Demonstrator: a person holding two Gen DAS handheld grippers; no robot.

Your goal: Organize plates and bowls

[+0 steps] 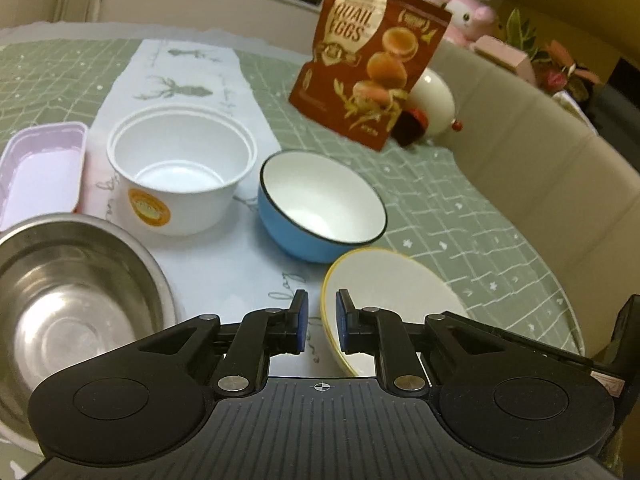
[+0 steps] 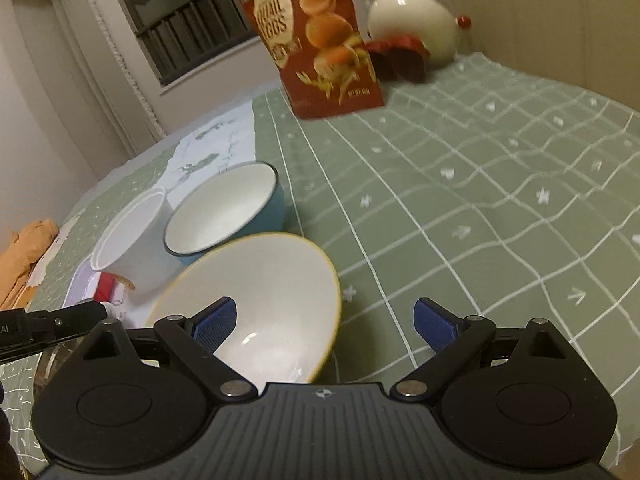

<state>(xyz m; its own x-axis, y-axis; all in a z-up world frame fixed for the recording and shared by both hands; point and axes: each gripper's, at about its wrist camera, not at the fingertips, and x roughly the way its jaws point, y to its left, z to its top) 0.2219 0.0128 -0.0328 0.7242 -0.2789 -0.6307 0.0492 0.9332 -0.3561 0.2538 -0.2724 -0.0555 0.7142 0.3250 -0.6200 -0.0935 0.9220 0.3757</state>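
Note:
My left gripper [image 1: 322, 322] is shut on the rim of a white bowl with a yellow rim [image 1: 384, 292] and holds it tilted. The same bowl [image 2: 264, 292] shows in the right wrist view, tilted under my open right gripper [image 2: 326, 324], with the bowl's right rim between the spread fingers. A blue bowl with a white inside [image 1: 320, 204] [image 2: 224, 212] stands just behind. A white plastic tub with an orange label [image 1: 180, 168] [image 2: 132, 240] stands left of it. A steel bowl [image 1: 72, 296] sits at the near left.
A pink rectangular tray [image 1: 40, 168] lies at the left. A brown quail-eggs bag [image 1: 368, 60] [image 2: 316, 36] stands at the back with a white egg-shaped ornament [image 1: 434, 100] [image 2: 412, 26] beside it. A beige padded seat back [image 1: 540, 152] curves along the table's right edge.

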